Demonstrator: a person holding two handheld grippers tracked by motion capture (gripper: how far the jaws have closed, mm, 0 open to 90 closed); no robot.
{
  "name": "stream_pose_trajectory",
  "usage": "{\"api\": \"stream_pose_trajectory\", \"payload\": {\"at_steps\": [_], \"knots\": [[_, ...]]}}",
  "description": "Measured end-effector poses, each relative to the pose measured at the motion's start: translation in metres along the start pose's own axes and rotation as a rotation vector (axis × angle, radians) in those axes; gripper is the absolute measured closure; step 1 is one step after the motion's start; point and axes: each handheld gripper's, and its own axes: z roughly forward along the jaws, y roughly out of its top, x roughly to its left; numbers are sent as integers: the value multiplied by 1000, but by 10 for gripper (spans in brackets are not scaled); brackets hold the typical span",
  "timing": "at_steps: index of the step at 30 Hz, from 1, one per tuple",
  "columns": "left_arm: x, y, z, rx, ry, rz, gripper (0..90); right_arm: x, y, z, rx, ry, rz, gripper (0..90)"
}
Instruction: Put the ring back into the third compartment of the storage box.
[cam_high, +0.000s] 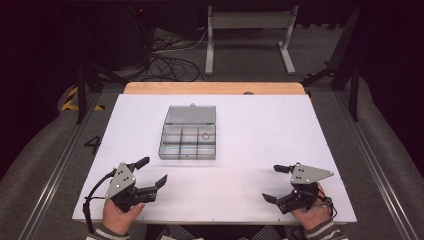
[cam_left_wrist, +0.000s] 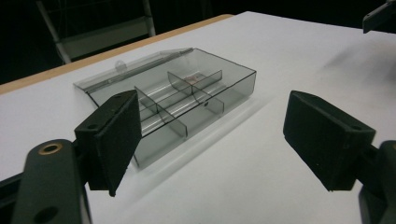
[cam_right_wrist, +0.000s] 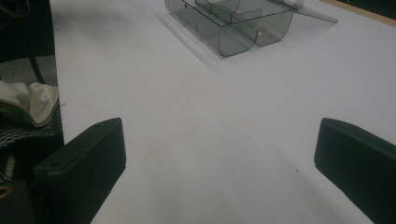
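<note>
Though compartmented, one box (cam_high: 189, 134), one ring (cam_high: 205, 135).

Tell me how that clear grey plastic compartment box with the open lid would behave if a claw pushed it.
The clear grey plastic compartment box looks thin-walled and nearly empty, so probably light; it would likely slide on the smooth white table. Low and flat, it seems unlikely to tip. Its opened lid may flap at the hinge.
</note>
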Motion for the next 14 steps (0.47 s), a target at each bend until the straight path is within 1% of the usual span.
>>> {"api": "stream_pose_trajectory", "payload": {"at_steps": [1, 3, 4, 5, 7, 13, 14], "knots": [[2, -1, 0, 11, -6, -23, 188, 0, 0, 0, 2, 0, 0, 28], [6, -3, -1, 13, -33, -76, 180, -1, 0, 1, 1, 2, 2, 28], [8, -4, -1, 12, -42, -89, 179, -1, 0, 0, 0, 3, 3, 28], [9, -4, -1, 14, -42, -98, 179, -1, 0, 0, -1, 5, 5, 28], [10, -6, -1, 12, -41, -101, 176, -1, 0, 0, -1, 5, 5, 28], [9, -8, 0, 18, -32, -72, 175, -1, -1, 1, 0, 7, 11, 28], [9, -8, 0, 19, -32, -73, 174, -1, -1, 1, -2, 9, 12, 28]]}}
